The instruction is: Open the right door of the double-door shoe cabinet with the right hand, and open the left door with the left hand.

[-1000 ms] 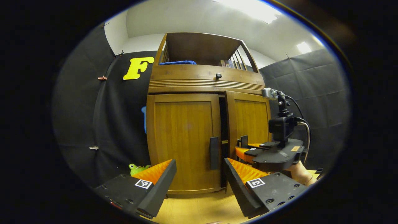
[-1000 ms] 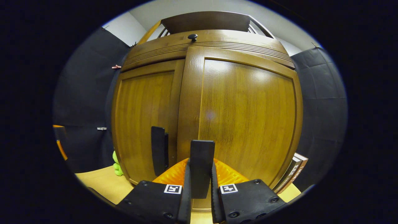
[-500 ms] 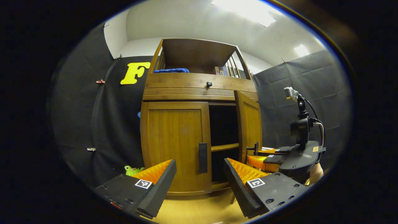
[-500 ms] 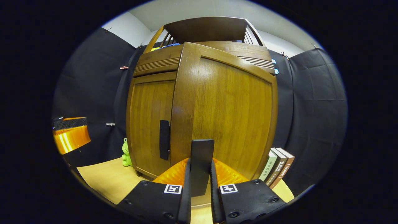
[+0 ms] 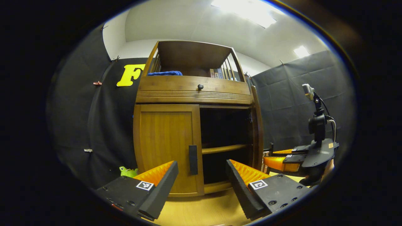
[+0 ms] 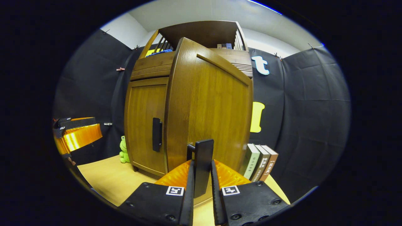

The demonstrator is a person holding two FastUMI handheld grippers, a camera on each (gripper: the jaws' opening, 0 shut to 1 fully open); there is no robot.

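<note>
In the left gripper view, the left claw [image 5: 201, 185] hangs wide apart and empty, low in front of the shoe cabinet [image 5: 191, 91]. The left door [image 5: 166, 147] is shut, its dark vertical handle [image 5: 193, 159] between and beyond the two fingers. The right door [image 5: 258, 131] stands swung out, nearly edge-on, baring a dark interior with a wooden shelf [image 5: 223, 148]. The right claw [image 5: 276, 155] sits farther off, by that door. The risk here: if the left claw closes short of the handle it grips nothing, and a slanted approach could knock a finger against the door panel.

In the right gripper view, the right claw [image 6: 202, 185] is clamped narrow on the right door's handle [image 6: 203, 166], with the door panel [image 6: 210, 110] angled away from the cabinet. A row of books [image 6: 260, 161] stands on the worktop [image 6: 106, 179] just behind the door's swing, and a green frog toy [image 6: 123, 150] sits by the cabinet's left side. Pulled further, the door might strike the books; a pull off the hinge arc could slip the handle from the pads or shift the cabinet.
</note>
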